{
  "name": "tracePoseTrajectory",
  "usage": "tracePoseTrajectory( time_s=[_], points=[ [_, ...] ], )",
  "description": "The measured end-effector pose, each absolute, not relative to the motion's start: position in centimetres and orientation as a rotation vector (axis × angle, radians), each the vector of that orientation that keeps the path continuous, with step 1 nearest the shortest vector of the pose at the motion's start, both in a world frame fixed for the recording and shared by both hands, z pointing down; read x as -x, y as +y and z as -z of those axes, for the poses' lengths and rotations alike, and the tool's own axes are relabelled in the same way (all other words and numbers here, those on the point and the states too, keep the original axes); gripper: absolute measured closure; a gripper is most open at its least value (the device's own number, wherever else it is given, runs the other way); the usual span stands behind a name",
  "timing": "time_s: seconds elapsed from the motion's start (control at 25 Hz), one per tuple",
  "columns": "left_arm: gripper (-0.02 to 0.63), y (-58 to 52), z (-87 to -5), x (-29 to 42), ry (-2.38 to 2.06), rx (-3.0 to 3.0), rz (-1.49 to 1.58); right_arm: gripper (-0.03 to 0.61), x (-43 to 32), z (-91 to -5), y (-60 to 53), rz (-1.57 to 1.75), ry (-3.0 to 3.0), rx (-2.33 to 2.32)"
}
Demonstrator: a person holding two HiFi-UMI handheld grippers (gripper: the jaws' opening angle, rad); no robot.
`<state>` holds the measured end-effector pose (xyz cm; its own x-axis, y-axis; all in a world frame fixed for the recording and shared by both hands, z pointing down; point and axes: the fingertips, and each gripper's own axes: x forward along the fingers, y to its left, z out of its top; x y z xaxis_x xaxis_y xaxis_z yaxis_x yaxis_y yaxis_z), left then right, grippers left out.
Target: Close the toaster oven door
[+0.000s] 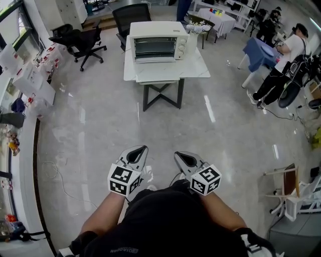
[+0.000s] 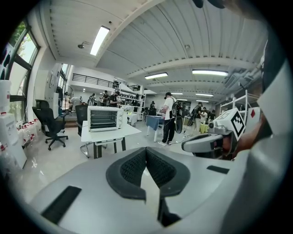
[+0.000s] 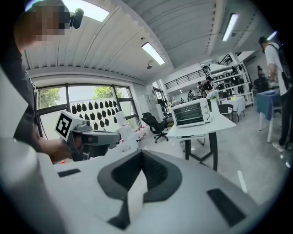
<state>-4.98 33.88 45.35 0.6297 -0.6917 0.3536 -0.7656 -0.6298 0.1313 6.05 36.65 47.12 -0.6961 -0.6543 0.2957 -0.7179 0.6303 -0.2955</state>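
A white table [image 1: 196,69] is standing on the glossy grey floor [image 1: 100,130] on dark crossed legs. A white toaster oven [image 1: 158,42] is sitting directly on its top, towards the far side.

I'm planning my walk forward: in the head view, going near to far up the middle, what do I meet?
The left gripper and right gripper side by side, bare floor, white table, toaster oven, black chair.
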Motion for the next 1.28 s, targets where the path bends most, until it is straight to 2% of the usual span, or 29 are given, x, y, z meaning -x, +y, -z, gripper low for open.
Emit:
tracePoseTrajectory(
  time_s=[0.24, 0.6, 1.28],
  points=[
    [0.611, 35.0, -46.2, 7.6, -1.174, -2.558, -0.401, 0.577, -3.1, -47.4, 38.0, -0.628, -2.691, -1.111],
    [0.611, 33.6, -47.0, 7.9, -1.143, -2.553, -0.395, 0.577, -2.4, -47.7, 35.8, -0.642, -2.683, -1.144],
    [0.611, 21.0, -45.8, 7.4, -1.235, -2.528, -0.391, 0.577, -4.1, -46.5, 21.8, -0.604, -2.719, -1.140]
  ],
)
